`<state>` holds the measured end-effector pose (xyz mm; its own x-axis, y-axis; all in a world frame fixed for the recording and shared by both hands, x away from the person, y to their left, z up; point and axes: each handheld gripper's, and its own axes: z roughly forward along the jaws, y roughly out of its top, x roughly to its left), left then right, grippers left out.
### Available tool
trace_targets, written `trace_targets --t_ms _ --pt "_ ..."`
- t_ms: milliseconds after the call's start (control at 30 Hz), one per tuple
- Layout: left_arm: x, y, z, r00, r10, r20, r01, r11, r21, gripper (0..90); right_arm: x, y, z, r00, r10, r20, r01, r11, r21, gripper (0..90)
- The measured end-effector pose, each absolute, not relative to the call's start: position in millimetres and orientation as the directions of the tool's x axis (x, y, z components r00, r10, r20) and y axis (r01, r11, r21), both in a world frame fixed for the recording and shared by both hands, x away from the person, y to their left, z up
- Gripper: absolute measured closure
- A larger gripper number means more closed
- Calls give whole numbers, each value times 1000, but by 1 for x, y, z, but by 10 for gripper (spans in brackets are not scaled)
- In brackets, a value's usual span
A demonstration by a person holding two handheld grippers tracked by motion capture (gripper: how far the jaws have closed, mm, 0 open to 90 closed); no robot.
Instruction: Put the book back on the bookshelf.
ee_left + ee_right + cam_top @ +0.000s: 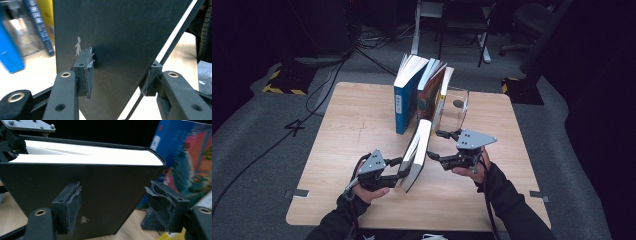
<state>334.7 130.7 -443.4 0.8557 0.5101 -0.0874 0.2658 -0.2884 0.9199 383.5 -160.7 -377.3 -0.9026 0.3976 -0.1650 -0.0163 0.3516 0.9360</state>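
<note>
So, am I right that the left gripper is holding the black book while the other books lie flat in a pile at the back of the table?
Not quite: the left gripper does hold the black book, but the other books stand upright side by side rather than lying flat, as the high view shows.

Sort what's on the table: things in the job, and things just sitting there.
In the job:
black book, tilted on the table
left gripper, jaws either side of the book's edge
right gripper, open beside the book

Just there:
blue book, upright
colourful book, leaning next to it
clear box
</note>
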Motion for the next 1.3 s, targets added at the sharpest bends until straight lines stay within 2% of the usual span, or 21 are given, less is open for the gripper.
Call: trace_targets --t_ms 467,733,900,1000,1167,1300 --pt "357 87 -444 878 468 -104 263 -288 921 528 390 -204 -374 -864 470 -184 1 366 931 232" --pt "356 86 -445 873 481 -80 243 -288 926 524 388 -206 -379 -852 496 -167 15 342 940 243" --pt "348 87 -444 864 503 -24 213 -322 922 525 385 -203 -382 -848 495 -188 3 361 933 248" --pt "338 87 -441 858 514 3 208 -353 912 435 382 -205 -386 -856 485 -178 2 347 938 251" --pt "325 82 -442 859 510 48 195 -412 890 376 380 -204 -389 -855 485 -181 -1 349 937 252" --pt "315 70 -448 838 541 68 213 -439 873 245 379 -197 -395 -870 456 -187 -4 372 928 256"
